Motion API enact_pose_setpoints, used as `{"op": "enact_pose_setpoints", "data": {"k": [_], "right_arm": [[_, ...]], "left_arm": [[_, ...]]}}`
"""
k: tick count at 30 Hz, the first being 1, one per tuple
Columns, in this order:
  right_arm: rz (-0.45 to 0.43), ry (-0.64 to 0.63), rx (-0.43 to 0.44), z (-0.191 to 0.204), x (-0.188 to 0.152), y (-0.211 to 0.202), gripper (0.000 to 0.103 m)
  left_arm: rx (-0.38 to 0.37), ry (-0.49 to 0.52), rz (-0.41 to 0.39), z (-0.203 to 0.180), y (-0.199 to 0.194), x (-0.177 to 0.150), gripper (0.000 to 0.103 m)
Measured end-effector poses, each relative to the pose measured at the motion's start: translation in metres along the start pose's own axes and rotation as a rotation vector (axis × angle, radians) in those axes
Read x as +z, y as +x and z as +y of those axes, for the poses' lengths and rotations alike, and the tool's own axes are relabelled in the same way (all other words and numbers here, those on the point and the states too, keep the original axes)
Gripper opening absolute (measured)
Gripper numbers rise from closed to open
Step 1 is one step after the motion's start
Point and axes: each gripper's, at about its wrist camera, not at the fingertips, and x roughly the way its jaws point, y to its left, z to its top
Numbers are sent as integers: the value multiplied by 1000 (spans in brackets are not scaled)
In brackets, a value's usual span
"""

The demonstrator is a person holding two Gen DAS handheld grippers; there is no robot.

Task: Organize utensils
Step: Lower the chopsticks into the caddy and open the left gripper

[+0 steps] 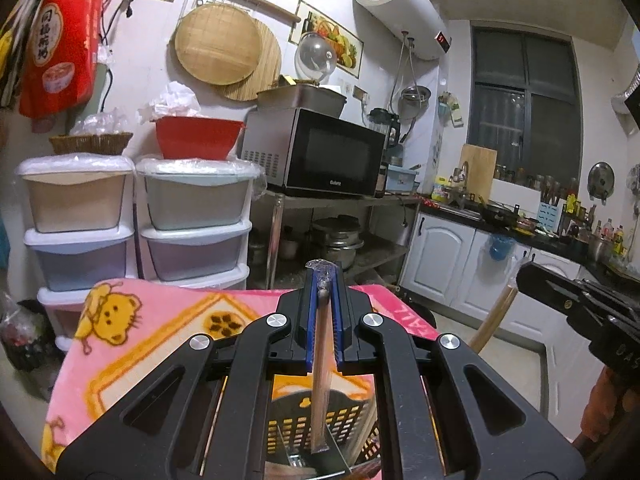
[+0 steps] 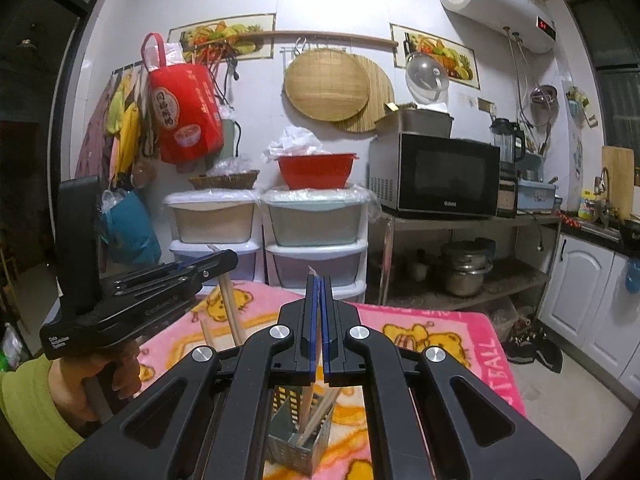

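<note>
Left gripper (image 1: 322, 280) clamps a wooden chopstick (image 1: 321, 364), tip hanging into a perforated metal utensil basket (image 1: 352, 420) on pink cartoon-bear blanket (image 1: 160, 336). Right gripper (image 2: 318, 280) pinches another wooden chopstick (image 2: 307, 404) w/ tip in same basket.

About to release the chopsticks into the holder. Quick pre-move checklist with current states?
1. Left claw shut on wooden chopstick: ok.
2. Left chopstick tip over the perforated holder: ok.
3. Right claw shut on its thin stick: ok.
4. Right stick's lower end inside holder: cannot tell.
5. Holder upright on pink blanket: ok.
6. Claws clear of each other: ok.
</note>
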Motion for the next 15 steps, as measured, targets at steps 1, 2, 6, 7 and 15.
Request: {"op": "enact_pose_setpoints", "data": {"k": [1, 2, 6, 7, 15], "right_arm": [[7, 6, -2, -1, -3, 3, 2], [11, 8, -2, -2, -4, 4, 2], [30, 18, -3, -4, -11, 9, 2], [35, 21, -4, -5, -13, 10, 2], [62, 40, 1, -6, -23, 15, 2]], "left_arm": [[-1, -1, 3, 0, 1, -1, 4], [-2, -1, 6, -1, 3, -3, 4], [-9, -15, 24, 1, 9, -10, 4], [-10, -18, 28, 1, 10, -12, 4], [-19, -32, 54, 5, 17, -22, 4]]}}
